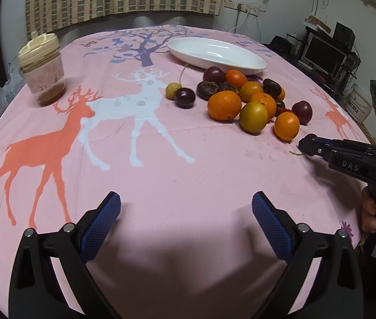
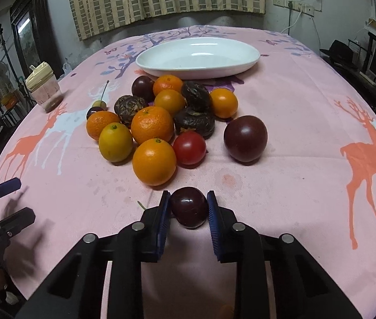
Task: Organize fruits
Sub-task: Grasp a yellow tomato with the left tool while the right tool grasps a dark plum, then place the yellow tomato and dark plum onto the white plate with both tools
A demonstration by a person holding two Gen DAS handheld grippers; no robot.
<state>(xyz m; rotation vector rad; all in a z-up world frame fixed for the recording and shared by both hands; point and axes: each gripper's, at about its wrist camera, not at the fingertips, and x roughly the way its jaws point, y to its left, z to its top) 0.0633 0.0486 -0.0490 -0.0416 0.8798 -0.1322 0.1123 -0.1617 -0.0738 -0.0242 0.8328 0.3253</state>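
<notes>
- Gripping a small dark red plum (image 2: pixel 188 207), the right claw (image 2: pixel 188 208) has its blue pads clamped on the fruit's two sides; the plum sits low over the pink cloth of the bench (image 2: pixel 281 186), toward the near edge, apart from the pile.
- Standing wide apart, the left claw (image 1: pixel 186 212) holds nothing and hovers over bare cloth near the near edge.
- Heaped mid-bench, the fruit pile (image 2: pixel 156 122) mixes oranges, dark plums, wrinkled dark fruits and a red tomato (image 2: pixel 189 147); the white dish (image 2: pixel 249 61) lies just behind it toward the far edge, with nothing in it.
- The plum looks light, smooth and glossy, so likely slippery and easy to bruise; a gentle hold across its widest part, as now, seems right.
- The wrinkled fruits probably give under pressure, and the oranges look firmer and rounder, apt to roll.
- Fruits at the back of the pile are partly hidden by those in front, so the count is unclear; the jar (image 1: pixel 41 69) at the left edge is blurred, its contents hard to tell.
</notes>
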